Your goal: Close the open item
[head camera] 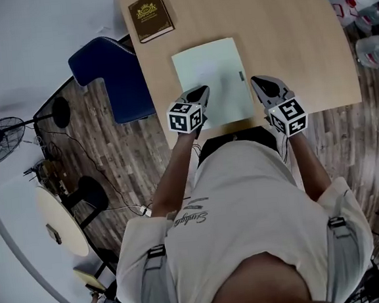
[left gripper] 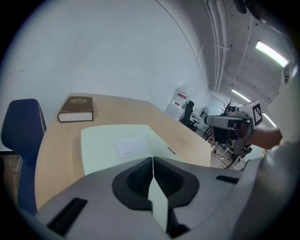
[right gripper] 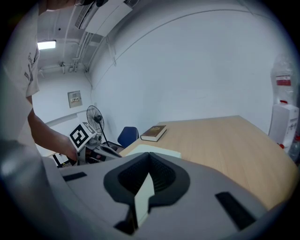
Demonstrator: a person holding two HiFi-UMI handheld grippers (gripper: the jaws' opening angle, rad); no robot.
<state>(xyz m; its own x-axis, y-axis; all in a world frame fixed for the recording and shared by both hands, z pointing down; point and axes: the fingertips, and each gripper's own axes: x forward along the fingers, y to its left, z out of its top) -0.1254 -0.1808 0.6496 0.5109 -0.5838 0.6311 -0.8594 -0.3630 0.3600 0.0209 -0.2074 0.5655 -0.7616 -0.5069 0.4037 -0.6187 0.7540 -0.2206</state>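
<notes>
Two grippers, one task item, several bystanders. Item 1: pale green folder (head camera: 213,83), lying flat on the wooden table (head camera: 285,40) at the person's near edge, between the two grippers; cover down, a small white label on its face and a small dark tab at its right edge; no raised flap or exposed inner page in any view. Item 2: left gripper (head camera: 201,92), tips over the folder's near left corner; jaws pressed together with nothing between them, per the left gripper view. Contact with the cover cannot be told. Item 3: right gripper (head camera: 261,83), just beside the folder's right edge, over bare table; jaws likewise clenched and empty. Item 4: brown book (head camera: 151,16), closed, at the far left corner of the table, well apart from the folder. Item 5: blue chair (head camera: 113,75), against the table's left side. Item 6: floor fan (head camera: 1,141), off to the left. Status, as a judgement: the closing appears complete, since the folder lies shut; what is left seems only to draw both grippers clear.
</notes>
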